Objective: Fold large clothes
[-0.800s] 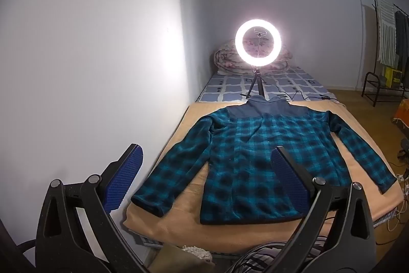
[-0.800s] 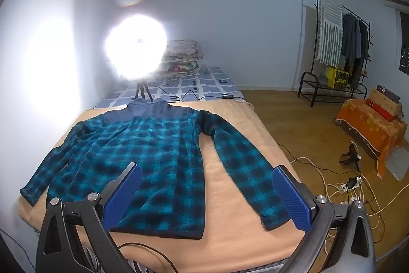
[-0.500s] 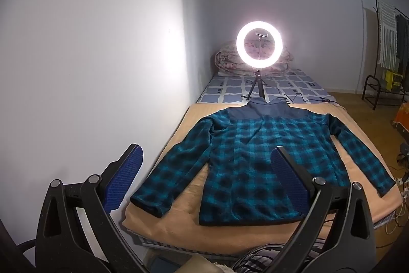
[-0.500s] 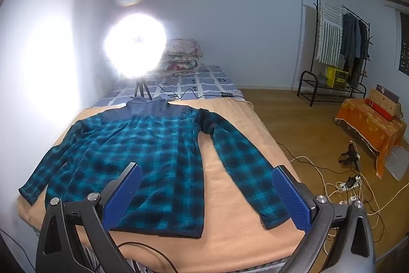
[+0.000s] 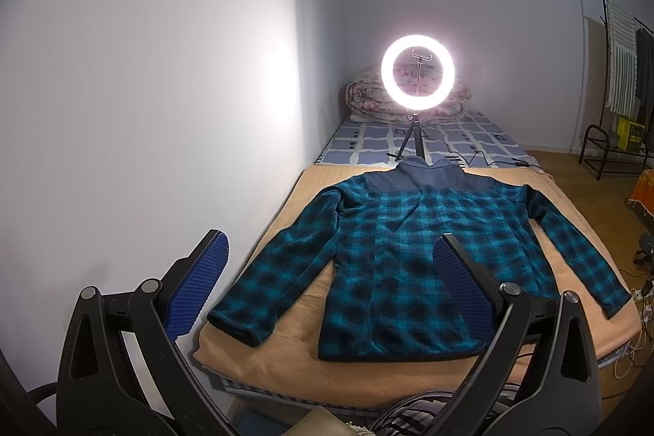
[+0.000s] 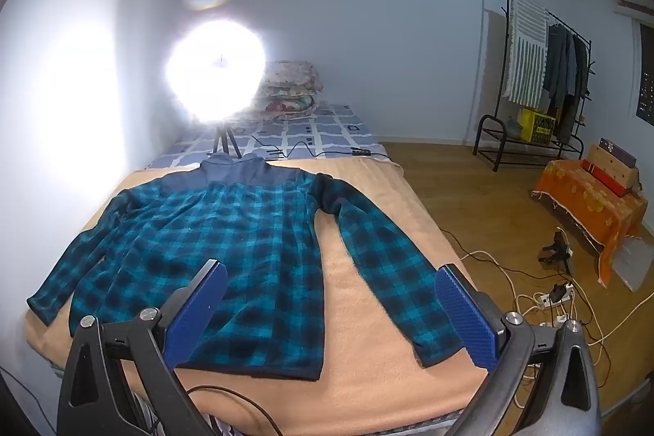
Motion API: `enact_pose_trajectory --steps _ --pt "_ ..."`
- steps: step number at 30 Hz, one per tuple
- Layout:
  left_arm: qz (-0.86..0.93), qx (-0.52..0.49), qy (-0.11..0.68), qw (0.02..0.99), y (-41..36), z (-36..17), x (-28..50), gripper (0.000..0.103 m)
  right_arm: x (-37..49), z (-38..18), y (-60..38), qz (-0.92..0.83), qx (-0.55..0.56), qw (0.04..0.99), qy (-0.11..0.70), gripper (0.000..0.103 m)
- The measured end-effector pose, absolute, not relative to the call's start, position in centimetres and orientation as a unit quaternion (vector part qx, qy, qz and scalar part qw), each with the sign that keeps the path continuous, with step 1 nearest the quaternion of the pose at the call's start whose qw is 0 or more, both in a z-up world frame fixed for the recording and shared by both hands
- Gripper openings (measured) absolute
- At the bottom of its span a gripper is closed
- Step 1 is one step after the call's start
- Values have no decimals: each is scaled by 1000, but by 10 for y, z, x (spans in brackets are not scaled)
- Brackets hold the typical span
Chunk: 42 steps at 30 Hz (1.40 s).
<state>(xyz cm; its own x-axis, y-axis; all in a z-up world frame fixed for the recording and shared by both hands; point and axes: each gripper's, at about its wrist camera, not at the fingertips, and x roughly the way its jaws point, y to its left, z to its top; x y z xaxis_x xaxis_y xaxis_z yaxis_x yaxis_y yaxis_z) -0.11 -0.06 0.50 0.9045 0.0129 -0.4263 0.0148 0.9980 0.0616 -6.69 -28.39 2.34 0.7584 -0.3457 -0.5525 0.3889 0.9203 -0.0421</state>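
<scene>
My left gripper (image 5: 331,272): jaws spread as wide as they go, nothing between the blue ribbed pads; it hangs off the near left corner of the bed, tilted down toward the cloth, touching nothing.
My right gripper (image 6: 327,305): jaws likewise fully apart and empty; it hangs above the near edge of the bed, toward the right corner, clear of the fabric.
Left fingers (image 5: 196,285): one pad shows against the white wall, the other in front of the shirt's lower body.
Right fingers (image 6: 466,317): one pad shows in front of the hem, the other just beside the right cuff.
Plaid shirt (image 5: 413,252): teal and black check with a dark blue yoke and collar; it lies flat and unfolded on the near half of the bed, collar toward the far end, hem along the near edge.
Sleeves: both slant outward and down, the left cuff (image 5: 237,325) near the near left corner, the right cuff (image 6: 433,346) near the near right corner.
Tan blanket (image 6: 368,374): covers the near half of the bed under the shirt.
Bed (image 5: 482,146): far half shows a blue and white patterned sheet.
Ring light (image 5: 417,70): lit, on a small tripod standing just beyond the collar.
Folded quilt (image 6: 290,88): stacked at the far end of the bed.
Clothes rack (image 6: 539,76): against the far wall, well apart from the bed.
Cables (image 6: 543,297): on the wooden floor to the right.
</scene>
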Motion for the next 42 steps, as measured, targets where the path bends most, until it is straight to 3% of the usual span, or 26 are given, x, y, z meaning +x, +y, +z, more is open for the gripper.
enact_pose_trajectory --steps 42 --pt "-1 30 217 976 3 6 1 102 -65 23 -282 -195 35 936 290 103"
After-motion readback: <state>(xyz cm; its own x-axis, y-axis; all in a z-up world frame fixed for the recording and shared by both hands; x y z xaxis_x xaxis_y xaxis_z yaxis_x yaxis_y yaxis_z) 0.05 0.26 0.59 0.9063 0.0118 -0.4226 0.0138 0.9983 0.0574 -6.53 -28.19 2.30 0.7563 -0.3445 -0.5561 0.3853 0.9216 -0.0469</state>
